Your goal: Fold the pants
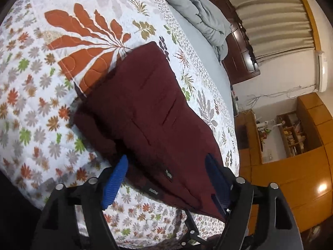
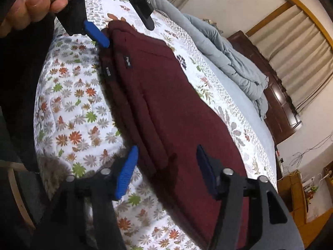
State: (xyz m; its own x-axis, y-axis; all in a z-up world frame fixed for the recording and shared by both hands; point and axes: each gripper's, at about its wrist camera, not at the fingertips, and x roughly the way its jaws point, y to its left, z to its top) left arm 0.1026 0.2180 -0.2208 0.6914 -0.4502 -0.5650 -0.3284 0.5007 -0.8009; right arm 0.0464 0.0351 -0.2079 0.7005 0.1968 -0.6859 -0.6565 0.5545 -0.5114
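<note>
Dark red pants [image 1: 149, 112] lie folded in a long stack on the flowered quilt [image 1: 41, 95], with two small black labels near the close end. My left gripper [image 1: 166, 170] is open and straddles that end: one blue finger [image 1: 115, 181] is beside the cloth, the other over it. In the right wrist view the pants [image 2: 177, 108] run away toward the top left, where the left gripper [image 2: 122, 26] sits at their far end. My right gripper [image 2: 166, 166] is open at the near end, its left finger [image 2: 127, 173] off the folded edge and over the quilt [image 2: 68, 112].
A crumpled grey duvet [image 2: 235, 62] lies on the far side of the bed by a dark wooden headboard [image 2: 278, 108]. Curtains [image 1: 270, 16], wooden cabinets [image 1: 291, 166] and loose wires lie beyond. A person's hand [image 2: 31, 6] holds the left gripper.
</note>
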